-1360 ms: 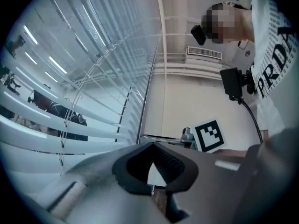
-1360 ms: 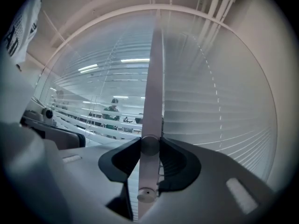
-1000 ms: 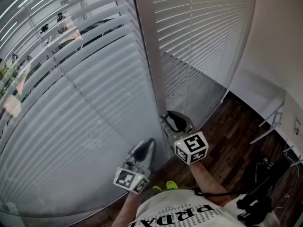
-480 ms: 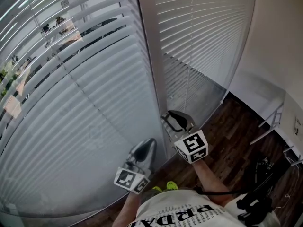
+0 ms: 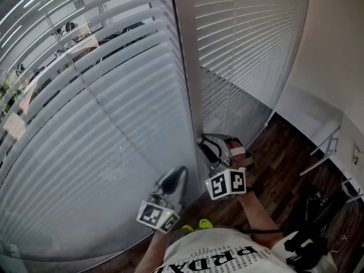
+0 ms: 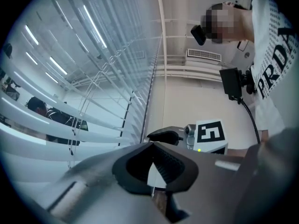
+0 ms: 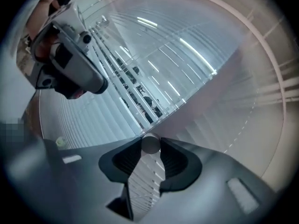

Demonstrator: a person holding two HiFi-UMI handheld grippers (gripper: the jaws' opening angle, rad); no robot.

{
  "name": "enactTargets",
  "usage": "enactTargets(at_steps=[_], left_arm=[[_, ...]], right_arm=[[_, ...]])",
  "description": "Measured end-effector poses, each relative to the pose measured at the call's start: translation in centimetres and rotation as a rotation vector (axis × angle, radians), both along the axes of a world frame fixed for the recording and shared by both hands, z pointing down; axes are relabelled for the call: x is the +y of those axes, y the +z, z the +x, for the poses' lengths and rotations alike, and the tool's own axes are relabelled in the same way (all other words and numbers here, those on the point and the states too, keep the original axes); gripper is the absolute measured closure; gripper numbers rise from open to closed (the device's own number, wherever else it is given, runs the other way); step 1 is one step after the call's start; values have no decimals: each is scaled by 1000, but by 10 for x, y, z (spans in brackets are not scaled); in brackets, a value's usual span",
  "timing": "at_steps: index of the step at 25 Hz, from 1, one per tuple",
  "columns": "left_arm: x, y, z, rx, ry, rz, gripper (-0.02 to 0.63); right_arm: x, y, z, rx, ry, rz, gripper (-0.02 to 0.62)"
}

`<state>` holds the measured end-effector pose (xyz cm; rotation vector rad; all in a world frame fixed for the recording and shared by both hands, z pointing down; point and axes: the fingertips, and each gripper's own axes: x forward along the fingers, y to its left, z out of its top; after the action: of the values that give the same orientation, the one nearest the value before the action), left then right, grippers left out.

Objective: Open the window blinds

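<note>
Two white slatted blinds hang side by side. The wide left blind (image 5: 102,112) has its upper slats tilted so that outside shows between them. The right blind (image 5: 244,38) looks shut. My right gripper (image 5: 211,144) is at the foot of the grey window post (image 5: 187,67). It is shut on a thin round wand (image 7: 150,144), seen end-on between its pads. My left gripper (image 5: 180,172) hovers low in front of the left blind with its jaws together (image 6: 152,146). A thin pale line runs between its pads; I cannot tell whether it is a cord.
Dark wood floor (image 5: 284,169) lies to the right, with black gear (image 5: 318,209) and a white rack (image 5: 327,147) by the wall. The person's yellow-green shoes (image 5: 199,225) are below the grippers. A white wall (image 5: 341,50) closes the right side.
My right gripper has rolled around the wand, and its marker cube has swung down and left. The left gripper has stayed where it was.
</note>
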<state>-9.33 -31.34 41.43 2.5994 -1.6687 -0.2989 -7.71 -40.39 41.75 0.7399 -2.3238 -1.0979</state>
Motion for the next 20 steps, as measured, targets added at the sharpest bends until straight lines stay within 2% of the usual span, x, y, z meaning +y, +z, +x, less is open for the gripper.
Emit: enactTargets(at_steps=[4, 6, 15, 20], left_arm=[[-1, 1, -4, 5, -3, 1, 614], [-1, 3, -5, 10, -3, 1, 615], [0, 14, 10, 15, 7, 4, 614], [-4, 4, 2, 17, 11, 5, 614]], right_arm=[[0, 1, -2, 89, -1, 135, 471], [1, 4, -3, 97, -7, 158, 471], [7, 11, 9, 3, -8, 99, 472], [4, 2, 1, -56, -2, 32, 472]])
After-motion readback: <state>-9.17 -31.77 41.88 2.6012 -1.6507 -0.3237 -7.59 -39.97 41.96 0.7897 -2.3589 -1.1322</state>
